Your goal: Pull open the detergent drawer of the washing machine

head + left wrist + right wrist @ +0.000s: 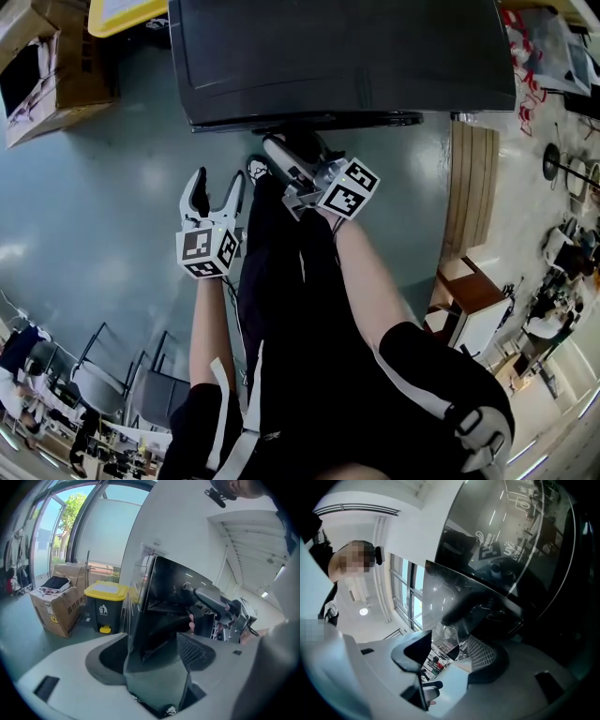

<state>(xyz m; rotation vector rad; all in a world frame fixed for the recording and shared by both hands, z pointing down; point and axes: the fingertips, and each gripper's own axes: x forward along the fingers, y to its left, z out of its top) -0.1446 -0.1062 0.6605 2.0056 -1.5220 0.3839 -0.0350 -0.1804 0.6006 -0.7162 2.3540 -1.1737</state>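
Observation:
The dark washing machine (337, 56) stands in front of me, its glossy front filling the right gripper view (511, 536). My right gripper (281, 148) reaches in under the machine's top front edge, rolled onto its side. There the glossy front of the detergent drawer (440, 606) spans the wide gap of the right gripper (450, 641), and both pads seem to rest on its edges. In the left gripper view the right gripper (206, 606) shows at the machine's upper front panel. My left gripper (217, 183) hangs over the floor to the left, open and with nothing in it (154, 648).
A cardboard box (47, 66) and a yellow-lidded bin (105, 604) stand left of the machine. Wooden slats (469, 187) lie to its right. Chairs (122, 384) stand behind me at lower left. The person's legs in black fill the middle below the grippers.

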